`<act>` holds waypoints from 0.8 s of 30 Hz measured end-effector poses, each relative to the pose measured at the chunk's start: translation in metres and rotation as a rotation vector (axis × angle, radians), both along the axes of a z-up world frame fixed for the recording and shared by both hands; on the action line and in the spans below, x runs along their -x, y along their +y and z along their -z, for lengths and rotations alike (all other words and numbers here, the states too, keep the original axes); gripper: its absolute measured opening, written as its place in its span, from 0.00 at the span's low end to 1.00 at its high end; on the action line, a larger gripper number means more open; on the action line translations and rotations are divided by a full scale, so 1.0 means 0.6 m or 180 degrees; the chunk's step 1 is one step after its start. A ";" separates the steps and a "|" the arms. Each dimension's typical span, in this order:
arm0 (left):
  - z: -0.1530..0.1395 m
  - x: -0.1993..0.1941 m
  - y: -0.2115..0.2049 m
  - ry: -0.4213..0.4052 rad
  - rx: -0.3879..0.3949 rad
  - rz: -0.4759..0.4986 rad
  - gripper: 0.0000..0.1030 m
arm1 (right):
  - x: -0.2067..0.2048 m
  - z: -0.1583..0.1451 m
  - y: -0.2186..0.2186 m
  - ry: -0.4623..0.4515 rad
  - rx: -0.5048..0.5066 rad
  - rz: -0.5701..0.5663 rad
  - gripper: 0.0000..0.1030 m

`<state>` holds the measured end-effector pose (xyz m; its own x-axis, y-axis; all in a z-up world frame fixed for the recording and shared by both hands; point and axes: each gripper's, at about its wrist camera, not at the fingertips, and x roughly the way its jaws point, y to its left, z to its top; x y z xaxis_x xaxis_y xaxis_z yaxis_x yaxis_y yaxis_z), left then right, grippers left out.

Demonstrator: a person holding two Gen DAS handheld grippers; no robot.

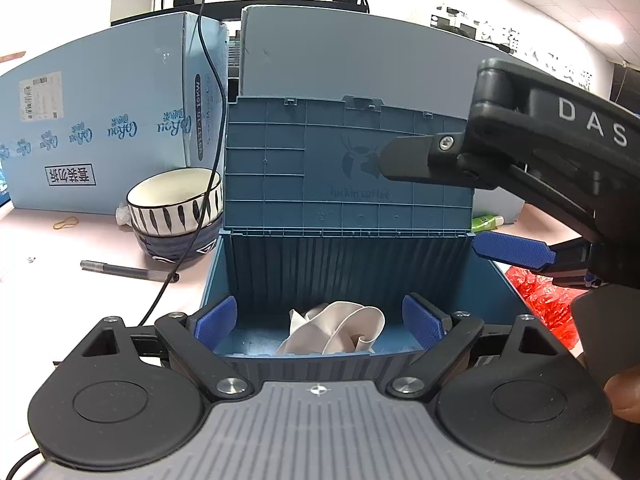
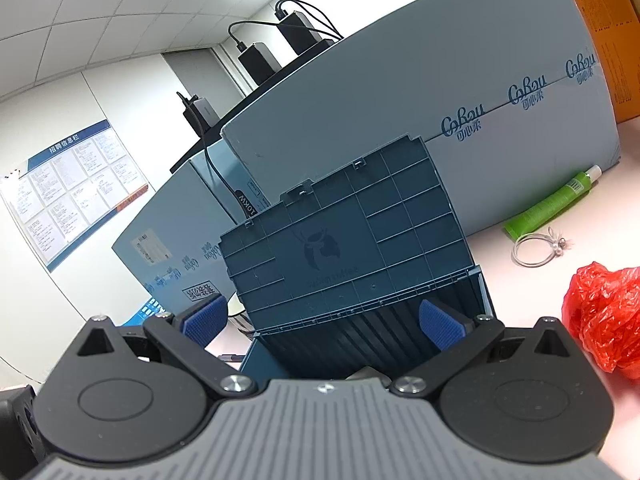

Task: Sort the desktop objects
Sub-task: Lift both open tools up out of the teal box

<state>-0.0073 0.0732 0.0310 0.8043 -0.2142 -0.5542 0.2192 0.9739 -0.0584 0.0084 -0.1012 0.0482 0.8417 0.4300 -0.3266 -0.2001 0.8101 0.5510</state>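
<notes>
1. Pale pink counter is carrying a blue storage box with its lid standing open.
2. Crumpled white cloth is lying inside the box.
3. Left gripper is hovering at the box's near rim, fingers spread, gripping nothing.
4. Right gripper is pointing at the lid, fingers wide, empty.
5. Stacked bowls are sitting beside the box.

blue cartons, wall notice board

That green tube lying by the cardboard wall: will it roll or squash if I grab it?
The green tube lies flat on the desk, so a nudge would probably roll it. It looks like soft plastic, likely denting under the pads. Its glossy skin may slip.
</notes>
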 end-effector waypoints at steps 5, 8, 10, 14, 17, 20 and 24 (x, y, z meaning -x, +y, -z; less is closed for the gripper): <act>-0.003 0.006 0.002 -0.0020 -0.0015 -0.0045 0.86 | 0.006 -0.001 -0.003 -0.0010 -0.0019 0.0038 1.00; -0.004 0.012 0.001 -0.0023 -0.0041 -0.0071 0.86 | 0.010 -0.001 -0.006 0.0001 -0.0032 0.0048 1.00; -0.005 0.016 0.001 -0.0027 -0.0052 -0.0094 0.86 | 0.012 -0.001 -0.008 0.0009 -0.0043 0.0055 1.00; -0.007 0.024 0.002 -0.0044 -0.0065 -0.0145 0.86 | 0.016 -0.002 -0.010 0.0013 -0.0049 0.0032 1.00; -0.010 0.033 -0.001 -0.0074 -0.0088 -0.0176 0.86 | 0.021 -0.002 -0.011 0.0016 -0.0047 0.0007 1.00; -0.020 0.048 -0.003 -0.0219 -0.0070 -0.0196 0.86 | 0.028 -0.005 -0.014 -0.0023 -0.0031 -0.0015 1.00; -0.029 0.062 -0.013 -0.0307 -0.0031 -0.0205 0.86 | 0.037 -0.005 -0.023 -0.0022 -0.0013 -0.0024 1.00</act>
